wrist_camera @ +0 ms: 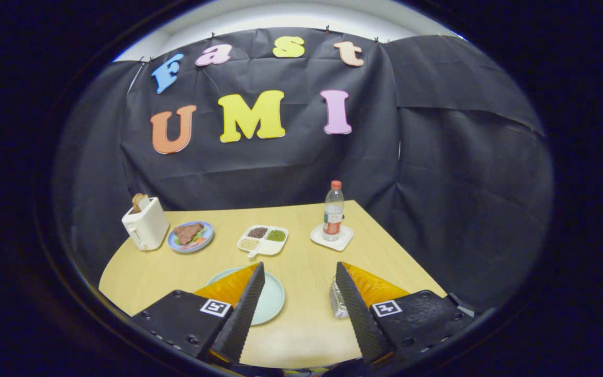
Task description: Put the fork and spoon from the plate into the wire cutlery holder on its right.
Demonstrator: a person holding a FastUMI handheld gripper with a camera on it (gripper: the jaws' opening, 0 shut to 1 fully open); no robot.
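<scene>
Broadly, a wooden table [306,324] carries a pale green plate [272,301] partly behind the left finger and a wire cutlery holder [338,303] against the right one. Gripper [300,272] fingers spread apart, empty. Fork and spoon can't be made out.

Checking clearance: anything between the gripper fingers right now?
Gripper view: only bare table between the open gripper fingers; pale plate behind one finger, a clear container beside the other.

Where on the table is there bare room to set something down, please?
Bare wood lies between the open hand-held gripper's fingers, between the pale plate and the holder. The far row is crowded: toaster, food plate, divided dish, bottle.
</scene>
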